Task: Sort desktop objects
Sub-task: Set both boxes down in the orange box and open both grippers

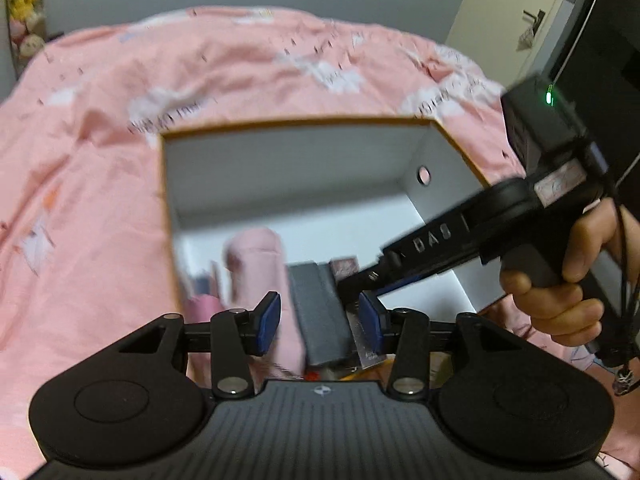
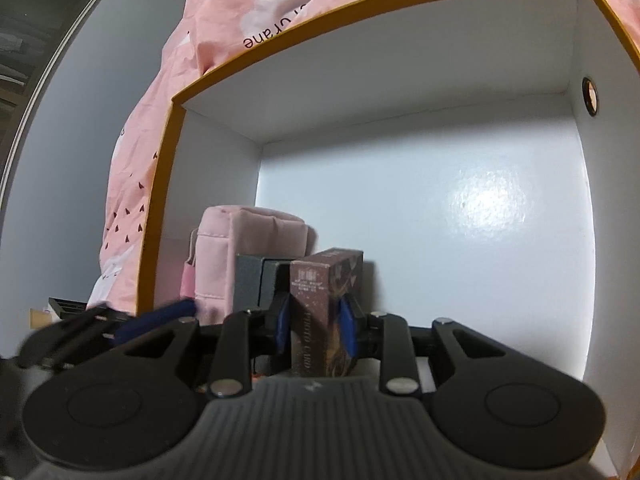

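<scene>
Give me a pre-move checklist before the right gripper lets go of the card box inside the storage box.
1. Right gripper grip on the brown printed card box: blue pads on both sides, ok.
2. Card box inside the white storage box with orange rim: ok.
3. Card box resting on the storage box floor: cannot tell, its bottom is hidden.
4. Neighbours: dark grey rectangular box and pink fabric pouch stand close on the left; contact cannot tell.
5. Left gripper open and holding nothing: ok.
6. Left gripper clear of the right one: not ok, they nearly overlap in the left wrist view.
</scene>
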Tool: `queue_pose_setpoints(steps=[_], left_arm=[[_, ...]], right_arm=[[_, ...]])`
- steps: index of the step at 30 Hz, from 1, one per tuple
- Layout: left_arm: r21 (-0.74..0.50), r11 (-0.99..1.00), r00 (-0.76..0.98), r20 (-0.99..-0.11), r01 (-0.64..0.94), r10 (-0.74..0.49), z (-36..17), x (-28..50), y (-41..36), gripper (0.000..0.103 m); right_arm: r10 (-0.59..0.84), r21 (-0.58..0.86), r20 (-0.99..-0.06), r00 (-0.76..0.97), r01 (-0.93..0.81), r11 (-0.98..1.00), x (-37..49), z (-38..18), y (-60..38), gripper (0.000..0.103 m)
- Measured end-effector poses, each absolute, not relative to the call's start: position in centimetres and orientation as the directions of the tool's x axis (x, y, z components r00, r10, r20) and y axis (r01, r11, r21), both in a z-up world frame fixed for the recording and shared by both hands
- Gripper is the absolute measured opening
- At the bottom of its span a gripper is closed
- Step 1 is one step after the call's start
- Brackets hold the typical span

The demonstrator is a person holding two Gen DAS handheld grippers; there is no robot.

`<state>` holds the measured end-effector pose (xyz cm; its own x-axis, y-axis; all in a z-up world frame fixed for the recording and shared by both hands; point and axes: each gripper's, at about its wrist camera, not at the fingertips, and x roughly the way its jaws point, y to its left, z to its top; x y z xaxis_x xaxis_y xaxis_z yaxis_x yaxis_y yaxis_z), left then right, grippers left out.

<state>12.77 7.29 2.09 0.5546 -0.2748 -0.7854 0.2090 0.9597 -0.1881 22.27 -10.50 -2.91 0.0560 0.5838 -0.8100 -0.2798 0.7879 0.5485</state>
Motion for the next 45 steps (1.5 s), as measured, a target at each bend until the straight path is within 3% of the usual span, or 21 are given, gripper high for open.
queue_pose_setpoints(steps=[3,10,12,19,23,33,45], left_arm=[[-0.175,0.965,0.563,-0.785,0.196,-0.257,2.4,12.9,8.2,0.051],[-0.180,0.966,0.518,-0.818,0.183,-0.250,0.6,13.3,8.6,0.051],[-0.159,0.971,0.516,-0.825,0.180,-0.231,0.2,13.2,8.5,0.039],[-0.117,0.977,0.508,-0.840,0.176,-0.192,-0.2,13.2,8.2,0.022],[-0.141,0.978,0.495,-0.846,0.154,-0.200,0.0,13.2,9.0,0.017],[-0.129,0.981,0.490,-0.851,0.147,-0.186,0.1,13.2,8.9,0.017],[-0.156,0.975,0.614,-0.757,0.160,-0.222,2.5,10.2,9.3,0.017]], right_arm=[[0.610,0.576,-0.789,0.067,-0.265,0.774,22.1,-2.8,-10.9,0.031],[0.663,0.624,-0.744,0.086,-0.266,0.735,21.4,-2.4,-11.6,0.054],[0.651,0.609,-0.753,0.098,-0.272,0.745,21.3,-2.7,-11.5,0.054],[0.664,0.626,-0.744,0.072,-0.271,0.731,21.3,-4.2,-10.4,0.061],[0.666,0.618,-0.743,0.070,-0.312,0.722,20.8,-4.1,-9.6,0.057],[0.662,0.610,-0.746,0.072,-0.327,0.722,19.9,-3.9,-9.5,0.056],[0.616,0.461,-0.743,0.262,-0.466,0.755,16.5,-0.7,-10.1,0.056]])
